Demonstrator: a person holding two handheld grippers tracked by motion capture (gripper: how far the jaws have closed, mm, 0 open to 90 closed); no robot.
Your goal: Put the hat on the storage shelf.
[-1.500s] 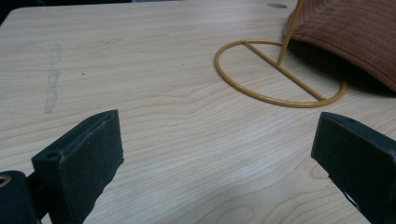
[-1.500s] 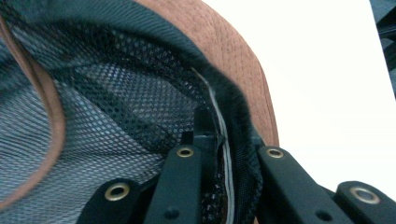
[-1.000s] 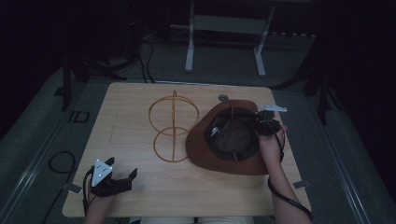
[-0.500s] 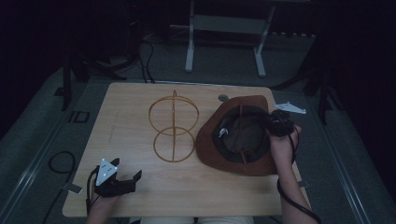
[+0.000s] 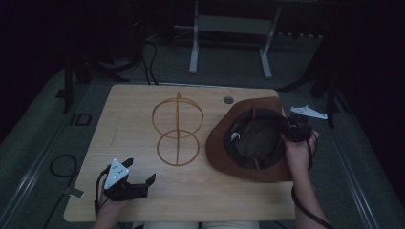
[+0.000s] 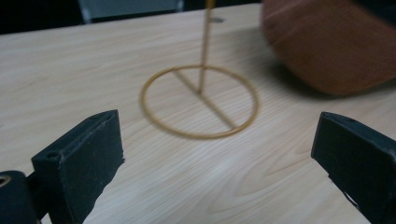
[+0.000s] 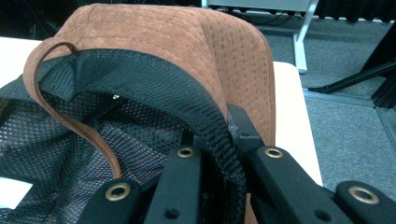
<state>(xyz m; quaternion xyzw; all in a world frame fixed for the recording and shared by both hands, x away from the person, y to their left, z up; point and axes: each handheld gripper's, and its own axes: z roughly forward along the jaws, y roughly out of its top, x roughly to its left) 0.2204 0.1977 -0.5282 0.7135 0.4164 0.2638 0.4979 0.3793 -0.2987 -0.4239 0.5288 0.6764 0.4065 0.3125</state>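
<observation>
The right gripper (image 5: pixel 290 128) is clamping the brown hat (image 5: pixel 248 140) (upturned, beside the wire stand (image 5: pixel 177 130)) by its rim; the left gripper (image 5: pixel 128 180) is hovering wide open, holding nothing.

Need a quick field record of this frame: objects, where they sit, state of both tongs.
hat: brown hat, crown down with the mesh lining up, on the right part of the table
stand: gold wire stand, upright at the table's middle, apart from the hat
right tongs: right tongs shut on the hat's inner band at its right edge
left tongs: left tongs open, nothing between the jaws, near the front left edge, pointing toward the stand's base ring
stand load: nothing on it
</observation>
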